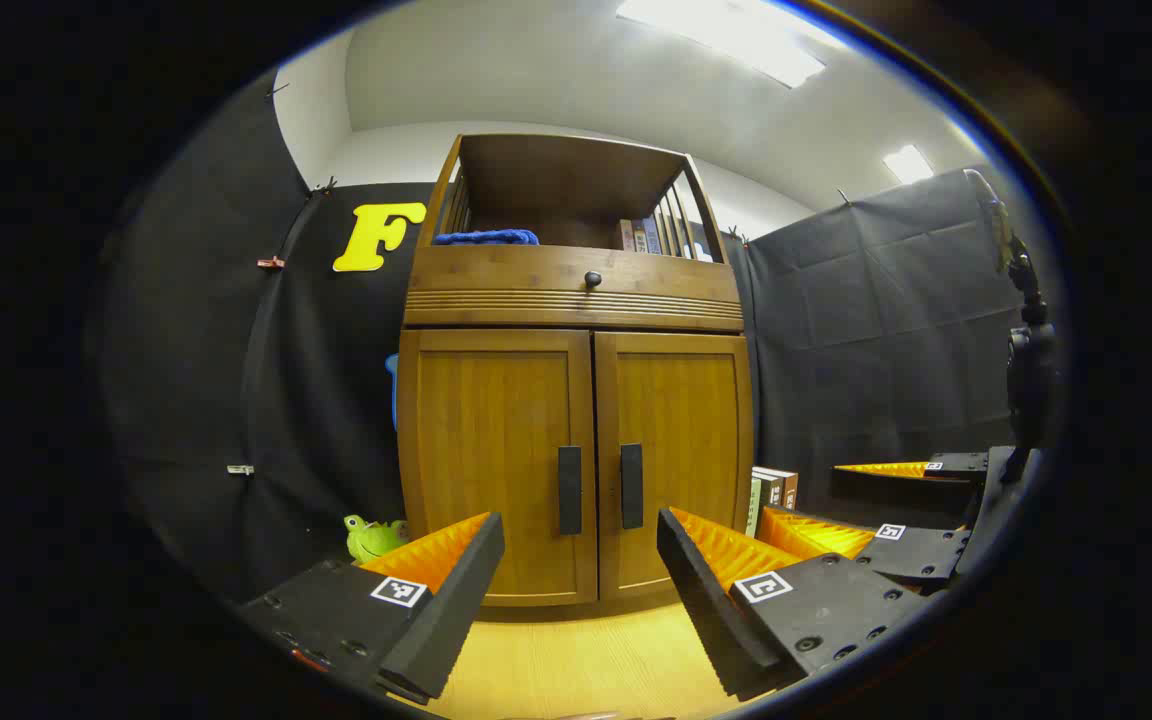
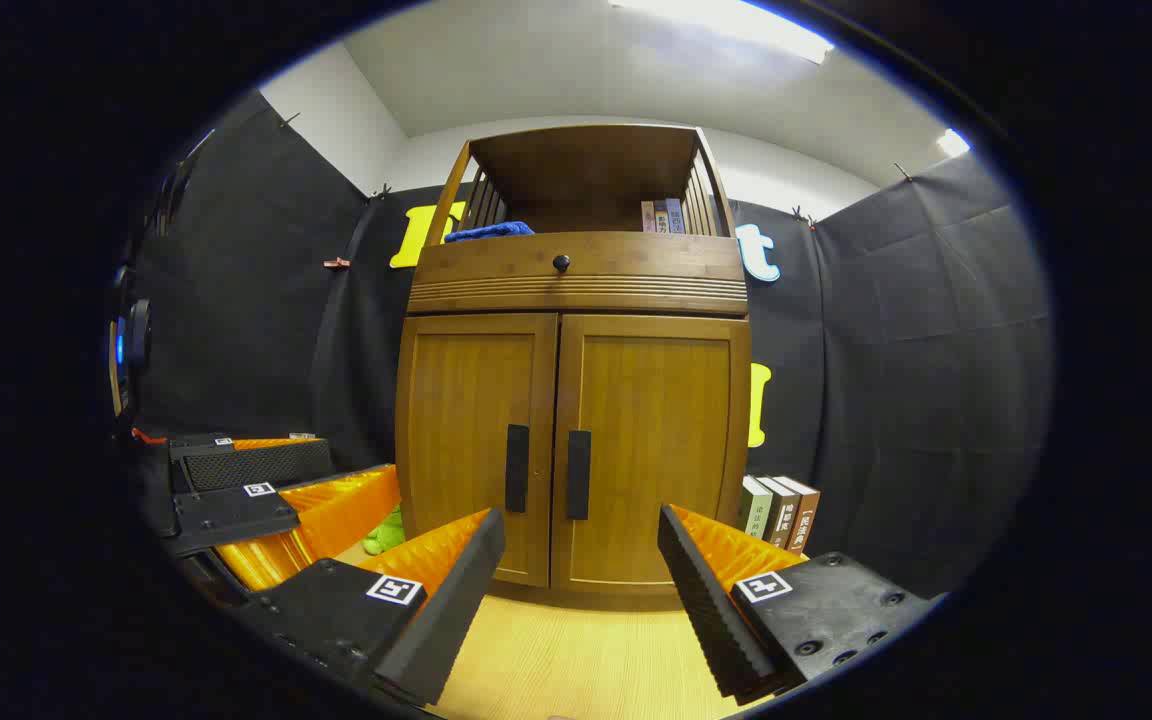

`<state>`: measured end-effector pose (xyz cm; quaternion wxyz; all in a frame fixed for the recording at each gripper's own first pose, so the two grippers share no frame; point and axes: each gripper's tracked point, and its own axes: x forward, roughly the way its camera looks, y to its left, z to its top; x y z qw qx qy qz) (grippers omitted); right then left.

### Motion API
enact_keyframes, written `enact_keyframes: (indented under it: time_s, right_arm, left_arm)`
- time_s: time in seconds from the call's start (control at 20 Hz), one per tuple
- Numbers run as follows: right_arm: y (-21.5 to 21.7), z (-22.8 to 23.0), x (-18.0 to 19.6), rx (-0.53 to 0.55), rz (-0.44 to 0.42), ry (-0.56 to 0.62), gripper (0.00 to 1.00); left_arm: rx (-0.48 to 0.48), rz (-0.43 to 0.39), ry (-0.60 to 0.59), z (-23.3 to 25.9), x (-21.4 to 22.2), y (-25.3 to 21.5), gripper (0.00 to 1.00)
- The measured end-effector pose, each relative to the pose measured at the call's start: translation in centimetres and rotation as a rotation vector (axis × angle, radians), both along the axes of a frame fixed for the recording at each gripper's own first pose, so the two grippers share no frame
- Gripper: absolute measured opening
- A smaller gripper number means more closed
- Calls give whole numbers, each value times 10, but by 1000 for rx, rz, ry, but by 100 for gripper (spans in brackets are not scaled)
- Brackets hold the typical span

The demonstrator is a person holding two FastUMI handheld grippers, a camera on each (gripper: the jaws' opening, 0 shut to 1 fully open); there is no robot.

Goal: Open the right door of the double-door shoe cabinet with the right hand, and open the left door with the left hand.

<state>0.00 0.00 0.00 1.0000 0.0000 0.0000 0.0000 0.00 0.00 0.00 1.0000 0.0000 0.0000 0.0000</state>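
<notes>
Left gripper (image 1: 581, 590) jaws wide, empty; right gripper (image 2: 581, 590) likewise, cabinet (image 2: 573, 400) shut

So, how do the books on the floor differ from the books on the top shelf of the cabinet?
The floor books stand outside the cabinet, beside its right side; the shelf books stand inside its open top, at the right end. The floor books appear larger in the right gripper view, the shelf books smaller and higher. Both groups stand upright, spines facing out.

Bare floor (image 2: 576, 650) lies before the shut doors (image 2: 576, 450); books (image 2: 781, 512) stand rightward.
</notes>
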Motion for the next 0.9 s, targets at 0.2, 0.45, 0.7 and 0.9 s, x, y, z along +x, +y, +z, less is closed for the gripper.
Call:
enact_keyframes:
  time_s: [0.2,0.45,0.7,0.9]
  right_arm:
    - [3,5,2,9,6,-15,98]
    - [4,13,2,13,-3,-47,98]
    - [-1,19,-2,5,-47,-71,97]
    - [-2,16,-1,2,-53,-61,98]
  left_arm:
    - [-2,6,-17,4,2,5,99]
    - [-5,-3,-4,-1,1,9,96]
    - [-20,-22,-2,-2,0,7,95]
    - [-42,-39,-1,1,-1,10,96]
